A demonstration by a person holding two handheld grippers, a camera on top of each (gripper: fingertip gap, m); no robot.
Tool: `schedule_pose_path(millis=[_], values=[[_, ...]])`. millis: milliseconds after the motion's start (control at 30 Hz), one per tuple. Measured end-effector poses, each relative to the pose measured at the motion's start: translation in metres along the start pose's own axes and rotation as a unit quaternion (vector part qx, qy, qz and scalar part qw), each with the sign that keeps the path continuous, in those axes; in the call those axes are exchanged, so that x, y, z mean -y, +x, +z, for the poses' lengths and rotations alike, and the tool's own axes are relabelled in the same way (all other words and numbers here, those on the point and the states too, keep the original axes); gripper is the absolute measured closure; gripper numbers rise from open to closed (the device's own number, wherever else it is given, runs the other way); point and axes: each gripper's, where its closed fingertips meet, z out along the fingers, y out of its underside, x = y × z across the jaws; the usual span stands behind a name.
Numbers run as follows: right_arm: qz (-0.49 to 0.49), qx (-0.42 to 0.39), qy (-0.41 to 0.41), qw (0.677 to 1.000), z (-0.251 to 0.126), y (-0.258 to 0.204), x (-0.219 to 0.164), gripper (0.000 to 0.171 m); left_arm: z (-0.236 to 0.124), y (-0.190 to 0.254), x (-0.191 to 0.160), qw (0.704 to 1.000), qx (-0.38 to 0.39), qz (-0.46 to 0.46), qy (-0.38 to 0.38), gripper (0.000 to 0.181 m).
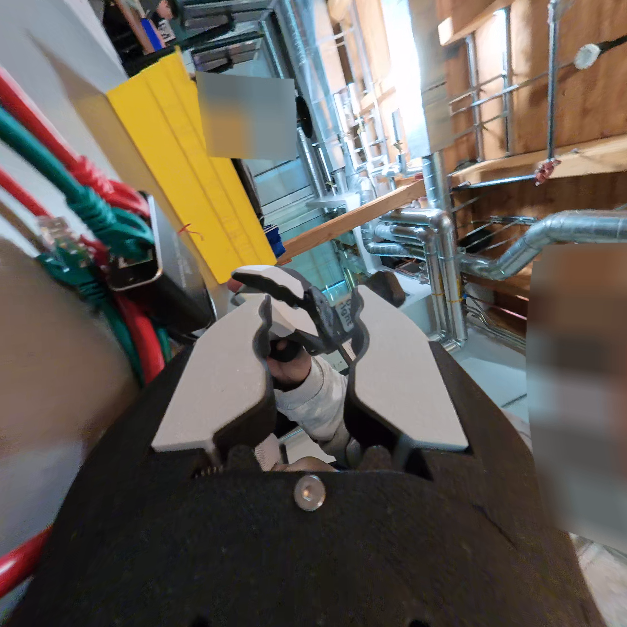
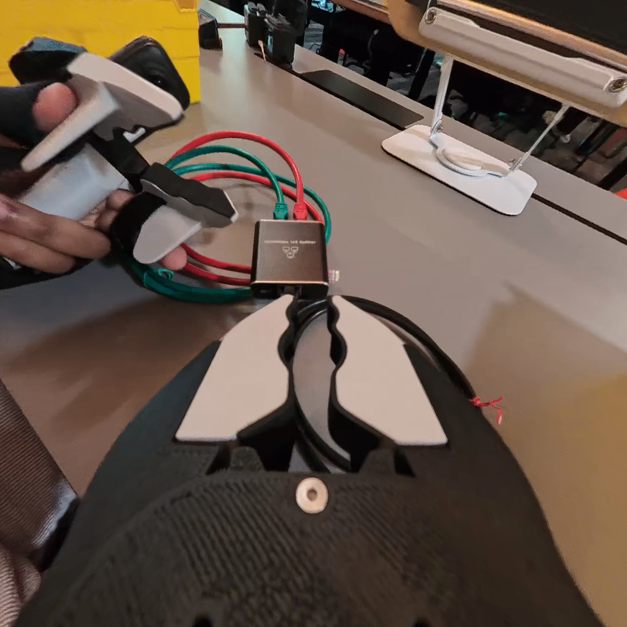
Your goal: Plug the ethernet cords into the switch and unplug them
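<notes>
Right tool (image 2: 310,300) sits low over the counter (image 2: 424,271), with its two grey fingers (image 2: 251,366) a narrow way apart. A black cord (image 2: 307,325) runs up between them to the near end of the switch (image 2: 289,254). It is hard to tell if the fingers pinch that cord.

Just past the fingertips is the switch, a small dark box lying flat on the counter. A green cord (image 2: 280,210) and a red cord (image 2: 300,211) are plugged side by side into its far end. Both loop around on the counter to the left of the box. One loose clear plug (image 2: 334,274) lies just beside the box, on its right.

Left tool (image 1: 312,308) is held up in the air, left of the switch. Its fingers are open a little and hold nothing. A hand (image 2: 51,230) with a black strap grips it.

Farther back, a white stand (image 2: 461,166) rests on the counter, and a yellow bin (image 2: 101,23) sits at the far left.
</notes>
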Motion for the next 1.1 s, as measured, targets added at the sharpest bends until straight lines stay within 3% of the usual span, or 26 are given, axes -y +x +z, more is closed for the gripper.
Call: schedule_pose_path(millis=[267, 633, 767, 900, 967, 1100], values=[[0.101, 0.027, 0.037, 0.994, -0.013, 0.011, 0.009, 0.138, -0.001, 0.033, 0.004, 0.993, -0.040, 0.108, 0.020, 0.136], [0.184, 0.087, 0.060, 0.977, -0.021, 0.003, 0.016, 0.135, -0.012, 0.032, 0.010, 0.987, -0.006, 0.157, 0.040, 0.131], [0.213, 0.108, 0.068, 0.969, -0.026, 0.003, 0.018, 0.135, -0.011, 0.018, 0.005, 0.971, 0.075, 0.227, 0.008, 0.128], [0.227, 0.131, 0.059, 0.963, -0.022, 0.003, 0.015, 0.133, -0.009, -0.009, -0.010, 0.908, 0.219, 0.348, -0.086, 0.122], [0.210, 0.127, 0.049, 0.968, -0.017, 0.006, 0.011, 0.132, -0.006, -0.017, -0.010, 0.893, 0.252, 0.358, -0.100, 0.117], [0.197, 0.125, 0.046, 0.971, -0.011, 0.013, 0.012, 0.131, -0.009, -0.033, -0.013, 0.893, 0.304, 0.316, -0.102, 0.111]])
